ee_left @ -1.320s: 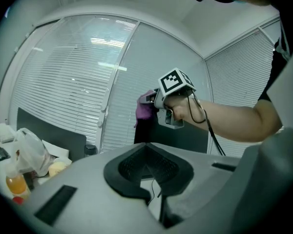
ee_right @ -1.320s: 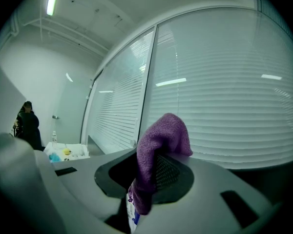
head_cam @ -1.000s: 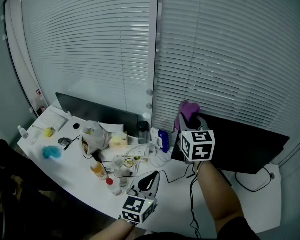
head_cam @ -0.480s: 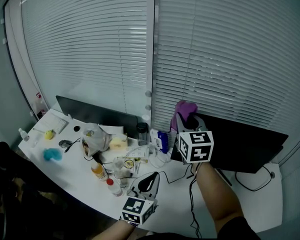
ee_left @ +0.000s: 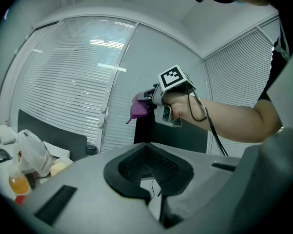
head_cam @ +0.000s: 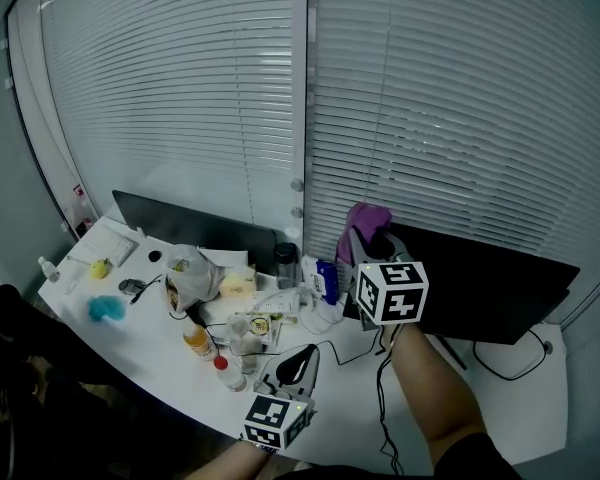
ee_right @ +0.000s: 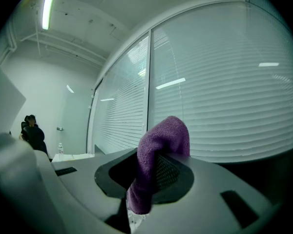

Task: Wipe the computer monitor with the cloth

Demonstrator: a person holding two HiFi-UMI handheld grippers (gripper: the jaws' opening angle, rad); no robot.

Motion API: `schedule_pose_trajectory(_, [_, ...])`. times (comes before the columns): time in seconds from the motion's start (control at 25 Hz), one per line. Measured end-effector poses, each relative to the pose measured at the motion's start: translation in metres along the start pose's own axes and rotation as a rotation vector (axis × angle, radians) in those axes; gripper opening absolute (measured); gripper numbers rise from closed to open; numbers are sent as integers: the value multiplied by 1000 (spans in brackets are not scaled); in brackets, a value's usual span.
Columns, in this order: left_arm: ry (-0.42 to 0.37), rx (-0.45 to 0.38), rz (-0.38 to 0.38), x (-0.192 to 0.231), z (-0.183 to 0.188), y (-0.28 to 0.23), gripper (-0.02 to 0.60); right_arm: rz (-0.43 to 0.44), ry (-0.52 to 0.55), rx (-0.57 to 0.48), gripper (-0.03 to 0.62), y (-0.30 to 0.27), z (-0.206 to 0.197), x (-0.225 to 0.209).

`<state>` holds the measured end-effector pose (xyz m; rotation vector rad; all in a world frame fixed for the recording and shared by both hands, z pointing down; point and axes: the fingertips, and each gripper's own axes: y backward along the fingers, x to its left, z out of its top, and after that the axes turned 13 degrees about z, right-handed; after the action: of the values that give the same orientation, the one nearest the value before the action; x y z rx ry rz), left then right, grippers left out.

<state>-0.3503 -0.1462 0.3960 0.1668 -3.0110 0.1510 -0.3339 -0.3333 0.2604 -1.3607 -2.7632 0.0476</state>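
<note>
From the head view, we see the right gripper (head_cam: pixel 368 240) raised over the back of the tabletop (head_cam: pixel 145 343), with the purple cloth (head_cam: pixel 368 218) bunched at its fingers. The cloth sits at the upper left corner of the dark monitor (head_cam: pixel 500 288). We cannot tell whether it touches the screen. The left gripper (head_cam: pixel 300 356) hangs low near the front edge of the tabletop, above the clutter of bottles and cables, well apart from the monitor.

In the left gripper view, the left gripper's (ee_left: pixel 149 167) fingers are drawn together with nothing between them. Beyond them the right gripper (ee_left: pixel 147 97) holds the cloth (ee_left: pixel 138 108) against the top left edge of the monitor (ee_left: pixel 185 136), and a plastic bag (ee_left: pixel 31 150) lies far off on the left.

In the right gripper view, the right gripper's (ee_right: pixel 154 172) fingers are closed on the cloth (ee_right: pixel 161 140). One fold stands up over the tips and a tail hangs down between them. The window blinds (ee_right: pixel 215 82) fill the background.

We judge the wipe to be at its start, or on its first stroke, at that top corner. The next move calls for pressing the cloth flat to the glass and drawing it across and down in even passes. The grip should stay firm so the cloth does not slip, and the pressure light so the monitor does not tip.
</note>
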Motion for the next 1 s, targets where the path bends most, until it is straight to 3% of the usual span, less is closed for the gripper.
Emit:
schedule_pose_trajectory(0.6, [22, 74, 7, 6, -34, -10, 6, 8, -158, 85, 80, -18, -77, -13])
schedule_pose_trajectory(1.0, [29, 134, 10, 11, -64, -12, 6, 2, -204, 157, 80, -25, -135, -13])
